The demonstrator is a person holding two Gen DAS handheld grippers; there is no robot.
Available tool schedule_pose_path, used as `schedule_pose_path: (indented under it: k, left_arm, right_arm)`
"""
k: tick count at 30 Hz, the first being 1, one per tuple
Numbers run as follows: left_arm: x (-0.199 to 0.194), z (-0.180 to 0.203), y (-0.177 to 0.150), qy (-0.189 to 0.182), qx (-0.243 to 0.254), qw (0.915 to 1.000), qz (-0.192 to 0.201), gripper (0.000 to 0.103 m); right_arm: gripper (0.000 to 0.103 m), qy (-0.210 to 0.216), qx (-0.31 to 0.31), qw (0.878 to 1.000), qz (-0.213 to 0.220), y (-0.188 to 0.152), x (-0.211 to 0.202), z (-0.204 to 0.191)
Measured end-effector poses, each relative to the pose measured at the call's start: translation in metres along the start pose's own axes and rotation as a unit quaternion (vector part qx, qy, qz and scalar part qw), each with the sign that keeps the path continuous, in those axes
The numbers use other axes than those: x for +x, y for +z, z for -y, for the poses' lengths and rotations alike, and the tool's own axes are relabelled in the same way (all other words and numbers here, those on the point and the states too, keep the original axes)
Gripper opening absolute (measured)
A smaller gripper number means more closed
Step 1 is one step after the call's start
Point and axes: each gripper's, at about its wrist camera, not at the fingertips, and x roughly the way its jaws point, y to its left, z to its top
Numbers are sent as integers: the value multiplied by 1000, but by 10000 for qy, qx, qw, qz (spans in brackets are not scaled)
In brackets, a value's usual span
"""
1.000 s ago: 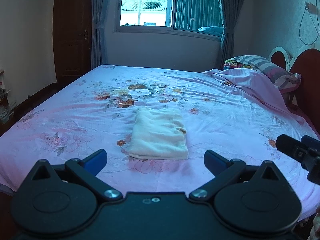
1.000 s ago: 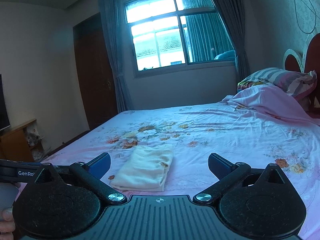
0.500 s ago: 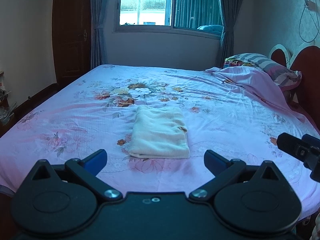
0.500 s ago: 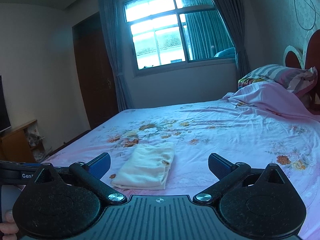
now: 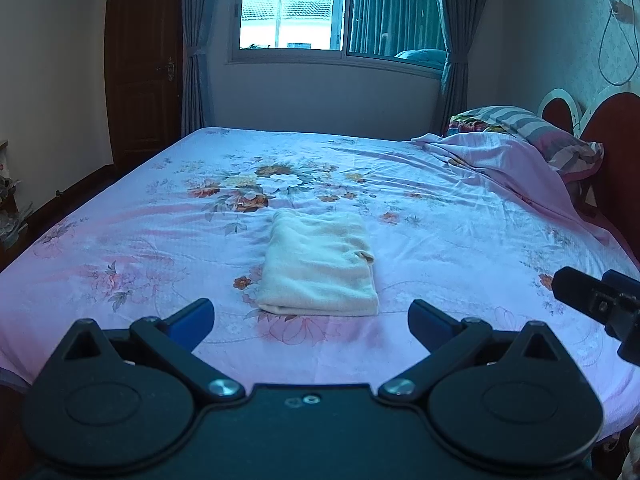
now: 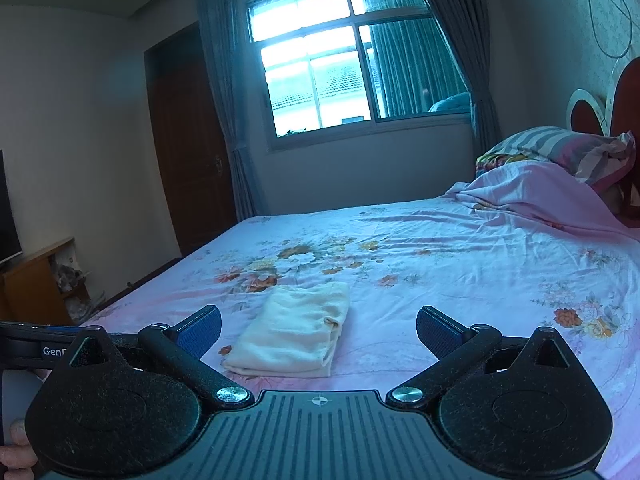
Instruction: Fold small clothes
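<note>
The left gripper (image 5: 310,316) and the right gripper (image 6: 319,326) both hold their blue-padded black jaws spread wide and empty, above the near edge of the bed. Just beyond them a cream, soft cloth folded into a neat rectangle (image 5: 319,269) lies flat on the pink floral bedsheet (image 5: 460,216), apart from both grippers.

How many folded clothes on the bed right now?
1. A cream folded garment lies flat on the floral bedsheet, near the front edge, ahead of both grippers. The rumpled bedding by the pillows could hide others.
</note>
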Motion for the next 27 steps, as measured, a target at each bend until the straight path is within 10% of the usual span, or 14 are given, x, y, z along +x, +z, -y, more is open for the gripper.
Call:
schedule_pose_path:
  k: [27]
  left_arm:
    - [4, 1, -3, -33, -6, 10000, -35, 102]
  right_arm:
    - [103, -44, -2, 10000, -88, -3, 7, -3]
